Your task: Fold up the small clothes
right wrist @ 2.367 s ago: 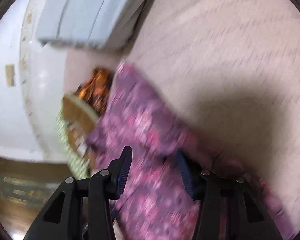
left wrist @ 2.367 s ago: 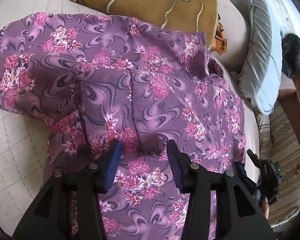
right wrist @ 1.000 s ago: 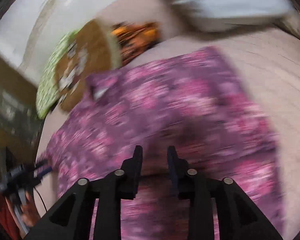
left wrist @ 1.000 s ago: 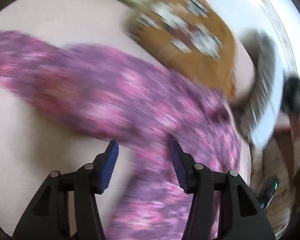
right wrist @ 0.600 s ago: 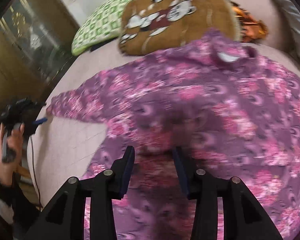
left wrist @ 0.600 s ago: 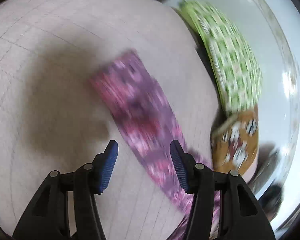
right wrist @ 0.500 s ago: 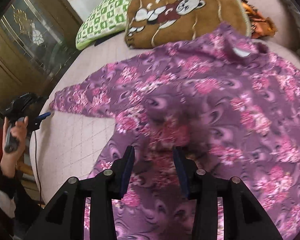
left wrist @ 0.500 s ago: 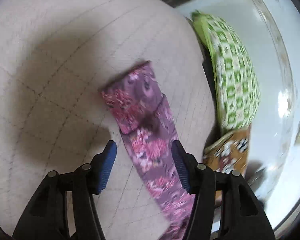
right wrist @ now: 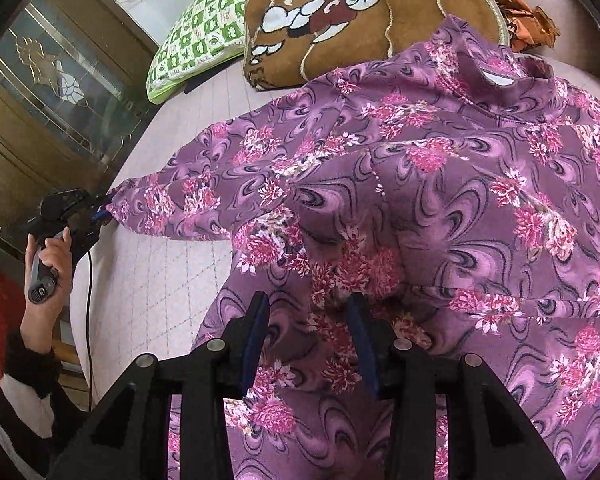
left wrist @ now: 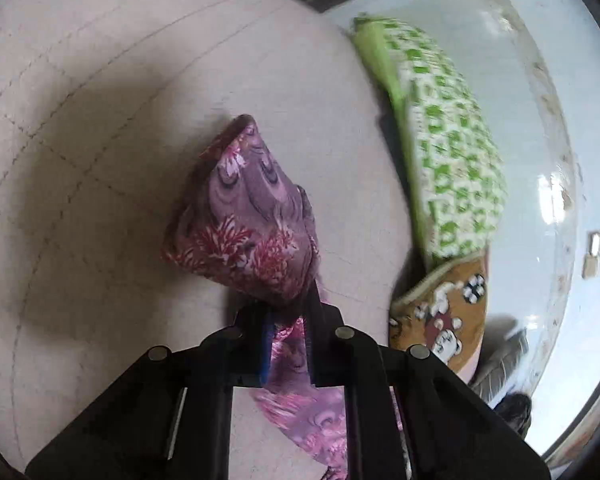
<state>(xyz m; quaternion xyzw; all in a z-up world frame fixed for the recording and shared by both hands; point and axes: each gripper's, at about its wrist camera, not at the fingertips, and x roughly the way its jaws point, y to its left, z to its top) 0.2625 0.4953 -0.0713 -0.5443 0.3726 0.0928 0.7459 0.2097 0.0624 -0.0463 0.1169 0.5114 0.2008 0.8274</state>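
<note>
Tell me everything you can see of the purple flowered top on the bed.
The purple top looks like thin, soft cloth printed with pink flowers and dark swirls. It lies spread and rumpled on the pale checked bed, collar near the brown bear cushion. The left gripper has just closed on its sleeve end; the right gripper stands open over the body.

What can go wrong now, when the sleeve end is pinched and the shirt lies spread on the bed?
1. The left gripper has just closed on only the end of the sleeve; thin fabric could slip out.
2. The right gripper hovers open above the shirt, so pulling the sleeve might drag and wrinkle it.
</note>
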